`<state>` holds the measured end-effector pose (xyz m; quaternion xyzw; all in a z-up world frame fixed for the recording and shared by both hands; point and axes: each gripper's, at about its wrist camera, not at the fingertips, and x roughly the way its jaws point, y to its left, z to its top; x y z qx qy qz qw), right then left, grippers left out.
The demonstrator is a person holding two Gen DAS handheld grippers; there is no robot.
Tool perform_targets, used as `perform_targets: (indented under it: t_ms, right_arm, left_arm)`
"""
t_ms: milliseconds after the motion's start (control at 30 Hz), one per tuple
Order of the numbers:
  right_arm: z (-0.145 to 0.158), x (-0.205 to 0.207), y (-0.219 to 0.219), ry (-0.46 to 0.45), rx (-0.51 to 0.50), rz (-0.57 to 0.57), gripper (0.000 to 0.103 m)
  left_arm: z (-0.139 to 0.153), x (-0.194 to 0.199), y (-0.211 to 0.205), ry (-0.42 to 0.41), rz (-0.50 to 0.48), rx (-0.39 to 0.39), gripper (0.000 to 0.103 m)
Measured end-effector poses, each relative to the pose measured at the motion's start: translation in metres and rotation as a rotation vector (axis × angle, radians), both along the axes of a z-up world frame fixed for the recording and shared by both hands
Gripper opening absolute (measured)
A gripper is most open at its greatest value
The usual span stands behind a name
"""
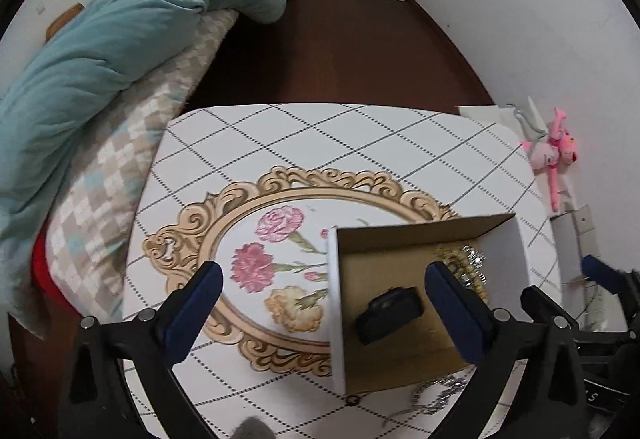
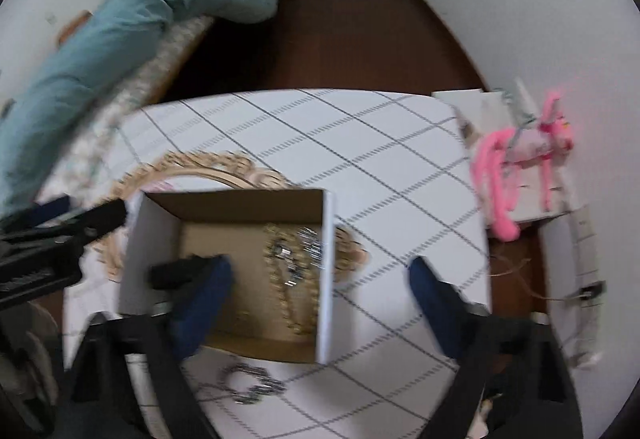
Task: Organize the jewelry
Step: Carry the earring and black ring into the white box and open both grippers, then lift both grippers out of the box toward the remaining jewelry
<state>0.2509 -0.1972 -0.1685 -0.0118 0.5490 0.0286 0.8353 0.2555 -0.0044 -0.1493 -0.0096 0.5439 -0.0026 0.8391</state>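
A cardboard box [image 1: 336, 303] with white outer walls stands on the patterned table; it also shows in the right wrist view [image 2: 326, 271]. Inside lie a gold chain with sparkly pieces [image 2: 292, 279], also seen in the left wrist view [image 1: 468, 263], and a black item [image 1: 390, 315]. A silver bracelet [image 2: 250, 385] lies on the table in front of the box; it shows in the left wrist view too [image 1: 438, 393]. My left gripper [image 1: 324, 291] is open and empty above the box's left wall. My right gripper [image 2: 320, 283] is open and empty over the box's right wall.
The table [image 1: 320, 143] has a diamond-grid cloth with a floral oval print. A bed with a teal duvet [image 1: 120, 39] lies to the left. A pink plush toy [image 2: 520, 159] lies on white boxes at the right. Dark floor [image 1: 340, 47] lies beyond the table.
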Motion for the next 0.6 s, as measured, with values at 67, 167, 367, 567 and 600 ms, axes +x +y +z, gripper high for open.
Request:
perform_targets:
  t_ms: [67,167,367,567,600]
  right_arm:
    - [-0.003,-0.003,0.001,0.007,-0.032,-0.002,0.1]
    - [0.001,-0.009,0.001,-0.004,-0.046,-0.01,0.103]
    - [0.031,-0.022,-0.001,-0.071,-0.034,-0.025,0.103]
    - [0.054,-0.05,-0.003,-0.121,-0.007,-0.047,0.103]
    - [0.053,-0.057,-0.003,-0.12,0.003,-0.052,0.103]
  left_arm:
    - [0.0,-0.006,0.0,-0.007,-0.003,0.014,0.103]
    - [0.004,-0.011,0.0,-0.011,-0.004,0.013,0.103]
    - [0.03,-0.023,-0.001,-0.06,-0.008,0.002,0.103]
    - [0.042,-0.048,0.0,-0.103,0.0,0.042,0.103]
    - [0.04,-0.054,0.001,-0.106,0.005,0.053,0.103]
